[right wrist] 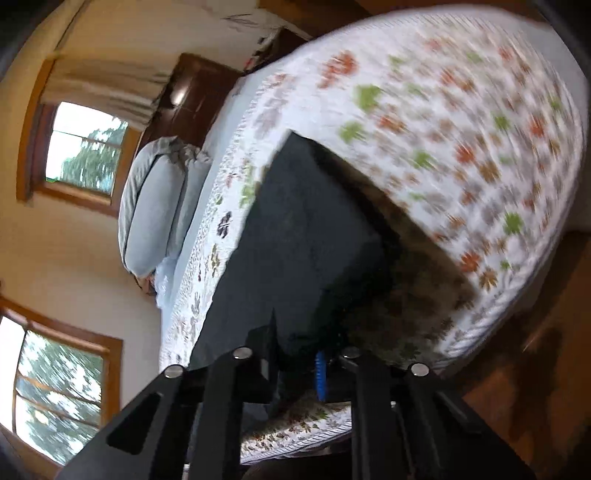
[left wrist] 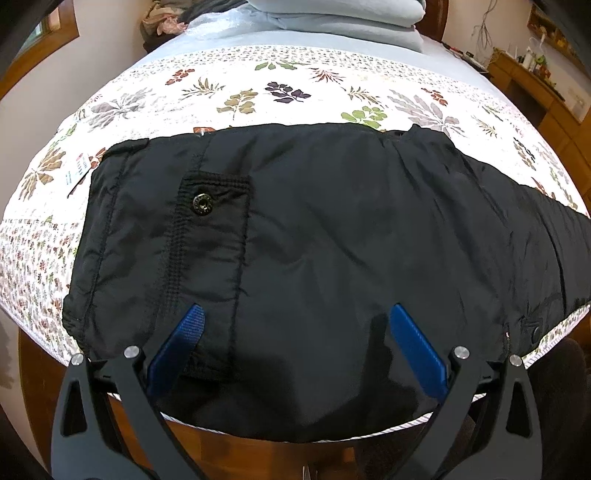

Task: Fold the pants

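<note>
Black padded pants (left wrist: 314, 240) lie across the near edge of a bed, waist at the left, legs running off to the right. A back pocket with a metal snap (left wrist: 201, 204) faces up. My left gripper (left wrist: 295, 325) hovers open just above the seat area, its blue pads (left wrist: 415, 347) spread wide and holding nothing. In the tilted, blurred right wrist view the pants (right wrist: 310, 236) show as a dark slab lifted off the bed. My right gripper (right wrist: 314, 365) is shut on the pants' cloth, with only one blue pad (right wrist: 320, 374) showing.
The bed wears a white leaf-print quilt (left wrist: 240, 96). Folded grey bedding (left wrist: 332, 22) is stacked at the headboard end; it also shows in the right wrist view (right wrist: 155, 206). A wooden dresser (left wrist: 535, 81) stands to the right. The wooden floor (left wrist: 240, 458) lies below the bed edge.
</note>
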### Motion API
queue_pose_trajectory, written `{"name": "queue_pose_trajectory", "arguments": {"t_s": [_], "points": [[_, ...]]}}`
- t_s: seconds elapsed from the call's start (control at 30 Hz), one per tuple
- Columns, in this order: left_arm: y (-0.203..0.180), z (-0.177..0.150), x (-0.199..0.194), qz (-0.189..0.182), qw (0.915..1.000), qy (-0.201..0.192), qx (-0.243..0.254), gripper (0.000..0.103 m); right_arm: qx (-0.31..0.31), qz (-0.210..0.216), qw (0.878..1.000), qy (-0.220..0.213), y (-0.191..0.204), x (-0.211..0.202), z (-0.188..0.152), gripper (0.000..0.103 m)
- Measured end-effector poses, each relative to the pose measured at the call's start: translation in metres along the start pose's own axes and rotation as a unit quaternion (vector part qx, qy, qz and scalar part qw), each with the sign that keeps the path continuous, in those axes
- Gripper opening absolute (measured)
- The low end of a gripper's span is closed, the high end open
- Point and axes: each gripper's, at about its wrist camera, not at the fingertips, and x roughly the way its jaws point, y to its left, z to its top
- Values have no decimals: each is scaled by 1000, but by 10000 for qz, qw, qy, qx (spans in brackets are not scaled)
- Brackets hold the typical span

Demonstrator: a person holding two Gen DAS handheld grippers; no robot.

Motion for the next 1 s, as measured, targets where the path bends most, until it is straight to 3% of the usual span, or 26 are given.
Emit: {"name": "queue_pose_trajectory", "arguments": {"t_s": [0.27,0.47,0.57,0.63,0.8,1.0], "points": [[-1,2,3,-97,9999,-15,90,101,-1580,-214,9870,-197,122,-2,-13,12],[-3,2,-1,-311,9994,-85,108,101,-2834,-253,9586,-46,217,21,-48,12],[-2,1,-3,-402,9991,-116,87,101,-3626,-399,9310,124,261,44,-80,12],[0,1,-4,-448,9989,-149,47,101,-4274,-515,9021,315,289,67,-109,12],[9,0,-10,-587,9979,-262,-124,101,-5226,-476,8465,894,319,106,-173,11],[18,-1,-12,-725,9963,-320,-347,101,-5795,-633,7946,1697,309,151,-233,11]]}}
